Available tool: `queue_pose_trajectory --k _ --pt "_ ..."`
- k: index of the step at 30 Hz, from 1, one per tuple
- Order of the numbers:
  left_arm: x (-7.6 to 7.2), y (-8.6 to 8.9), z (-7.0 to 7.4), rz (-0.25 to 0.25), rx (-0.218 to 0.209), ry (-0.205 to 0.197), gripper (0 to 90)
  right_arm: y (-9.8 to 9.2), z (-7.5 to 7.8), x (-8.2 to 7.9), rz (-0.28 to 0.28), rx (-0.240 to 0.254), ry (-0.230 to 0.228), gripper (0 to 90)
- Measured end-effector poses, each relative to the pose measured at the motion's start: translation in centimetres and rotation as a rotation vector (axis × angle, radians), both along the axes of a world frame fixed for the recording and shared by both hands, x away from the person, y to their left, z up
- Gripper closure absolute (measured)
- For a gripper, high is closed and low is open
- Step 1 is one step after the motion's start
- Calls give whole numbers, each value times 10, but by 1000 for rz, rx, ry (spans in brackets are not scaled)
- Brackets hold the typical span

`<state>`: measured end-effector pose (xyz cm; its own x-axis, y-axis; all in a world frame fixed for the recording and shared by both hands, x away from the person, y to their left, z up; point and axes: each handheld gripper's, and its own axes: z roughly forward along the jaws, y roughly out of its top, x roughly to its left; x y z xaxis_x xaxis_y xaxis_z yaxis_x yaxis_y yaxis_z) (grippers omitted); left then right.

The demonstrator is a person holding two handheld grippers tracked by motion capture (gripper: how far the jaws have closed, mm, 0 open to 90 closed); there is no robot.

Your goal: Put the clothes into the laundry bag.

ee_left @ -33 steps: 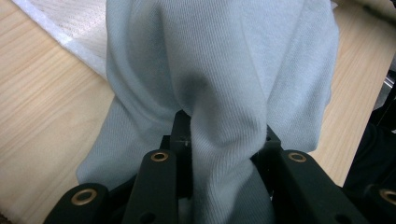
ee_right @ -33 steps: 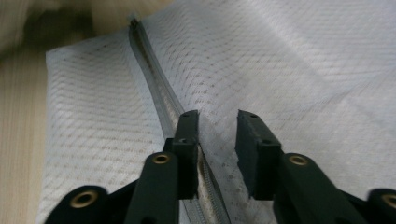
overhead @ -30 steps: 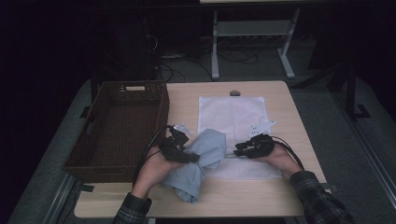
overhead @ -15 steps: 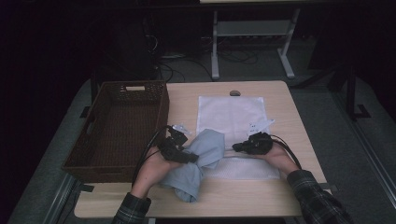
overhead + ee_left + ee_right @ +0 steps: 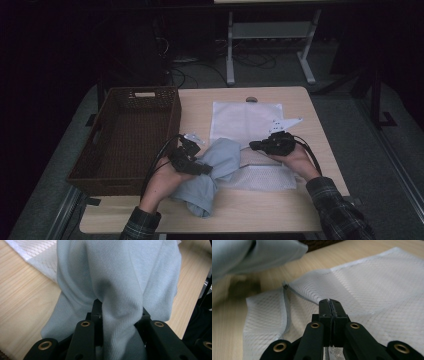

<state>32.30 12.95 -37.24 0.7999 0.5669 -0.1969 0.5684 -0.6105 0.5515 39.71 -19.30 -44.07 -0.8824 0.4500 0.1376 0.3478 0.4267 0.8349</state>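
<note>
My left gripper [image 5: 192, 162] was clamped on a bunched fold of the pale blue garment [image 5: 210, 172], which hung partly lifted over the near middle of the table [image 5: 310, 210], its far edge overlapping the white mesh laundry bag [image 5: 245, 120]. My right gripper [image 5: 262, 146] had just been closing; its pads now pinched the upper mesh layer at the bag's zipper opening [image 5: 287, 305], with the fabric between them. Risks, as I judged them: the thin mesh could slip from the pinch if I pulled too steeply, so the mouth would fall shut; both layers might have been caught together, leaving no opening; the garment could snag on the zipper as it went in. Count: one garment, one mesh bag, one wicker basket [image 5: 125, 135] at the left, two grippers.
</note>
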Motion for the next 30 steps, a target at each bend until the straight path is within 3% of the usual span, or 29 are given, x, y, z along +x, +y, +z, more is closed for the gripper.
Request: queue_pose_trajectory --k 3,17,27,30 --pt "-1 -1 0 2 -5 1 692 -1 8 0 -11 24 -10 883" --pt "-6 -7 6 -35 -12 -6 692 0 28 3 -48 51 -29 890" --pt "-19 -37 13 -139 -16 -28 692 2 27 2 -35 41 -21 890" --pt "-21 -51 12 -177 1 -32 692 1 28 1 -26 36 -19 890"
